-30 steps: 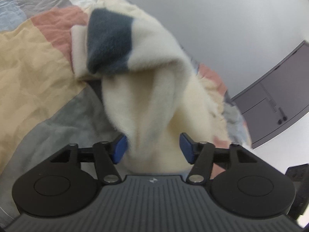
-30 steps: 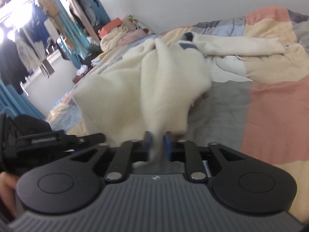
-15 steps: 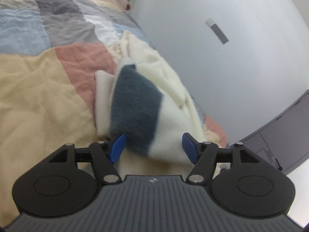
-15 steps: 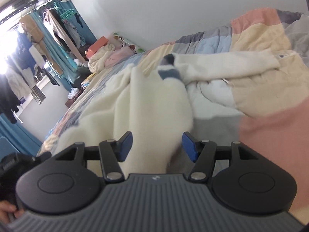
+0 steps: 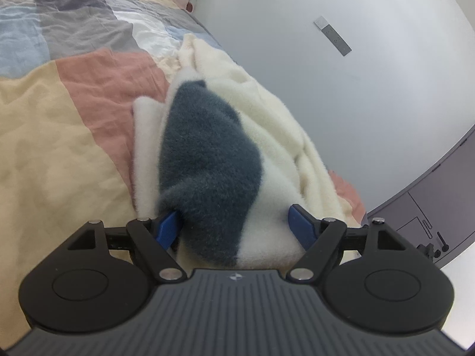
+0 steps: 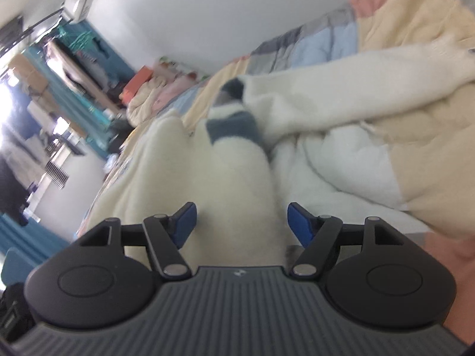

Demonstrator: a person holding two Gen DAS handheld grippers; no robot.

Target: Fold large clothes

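**Fleece garment lying loose between both sets of opening jaws**

Cream fleece, thick and fuzzy, is what I am looking at through both wrist cameras: a large garment (image 5: 267, 112) with a dark blue-grey band (image 5: 207, 160) is lying heaped on the bed, bunched along the side nearest the pale wall. In the left wrist view the dark band is sitting right in front of my left gripper (image 5: 234, 225), filling the space between its blue pads (image 5: 167, 227). The pad on the left is brushing the fuzzy edge, while the other is standing clear of the cream pile, so the jaws are opening and nothing is being clamped.

In the right wrist view, a rounded fold of the same garment (image 6: 237, 190) is running forward from my right gripper (image 6: 240, 222). Its jaws are opening too; the fleece is lying between the blue pads (image 6: 185, 219) with a gap showing on each side, so I am reading it as released. A long cream sleeve (image 6: 356, 89) is stretching away to the right, with another dark band (image 6: 234, 129) showing where it meets the heap.

Underneath, a patchwork quilt (image 5: 59, 133) in cream-yellow, salmon, grey and light blue is covering the bed. Farther off in the right view, blurred clothes are hanging on a rack (image 6: 68, 59) beside teal curtains.
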